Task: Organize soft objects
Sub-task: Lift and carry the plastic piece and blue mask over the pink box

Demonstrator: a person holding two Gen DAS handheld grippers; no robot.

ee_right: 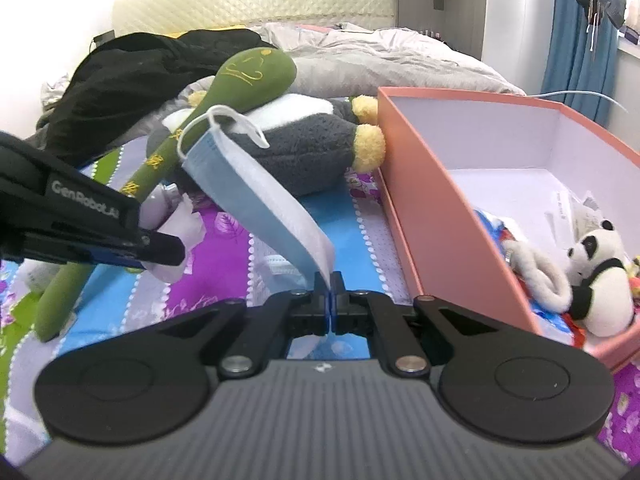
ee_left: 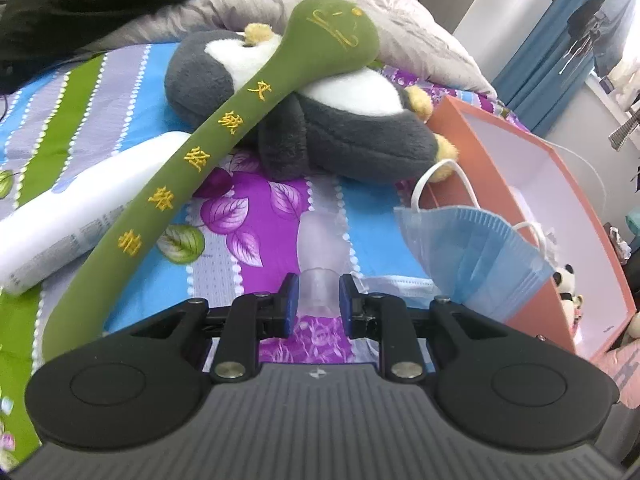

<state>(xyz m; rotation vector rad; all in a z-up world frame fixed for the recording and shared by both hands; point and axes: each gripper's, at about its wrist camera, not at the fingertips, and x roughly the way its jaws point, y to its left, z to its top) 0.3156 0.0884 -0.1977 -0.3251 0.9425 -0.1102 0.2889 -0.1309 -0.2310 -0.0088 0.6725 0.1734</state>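
Note:
My right gripper (ee_right: 330,280) is shut on the edge of a blue face mask (ee_right: 256,188), which stands up from the jaws with its white ear loops hanging; the same mask (ee_left: 472,248) shows in the left wrist view. My left gripper (ee_left: 318,300) is shut on a pale translucent soft item (ee_left: 318,286), held above the bed; from the right wrist view that gripper (ee_right: 168,250) comes in from the left with the pale crumpled item (ee_right: 174,216). A long green plush (ee_left: 224,136) with yellow stitching lies across a grey-and-white penguin plush (ee_left: 344,132).
A pink open box (ee_right: 424,200) stands right of the penguin and holds a panda plush (ee_right: 600,276) and other soft things. A second mask (ee_right: 280,268) lies flat on the floral sheet. A white pack (ee_left: 80,216), black clothing (ee_right: 132,80) and a grey duvet (ee_right: 380,56) lie around.

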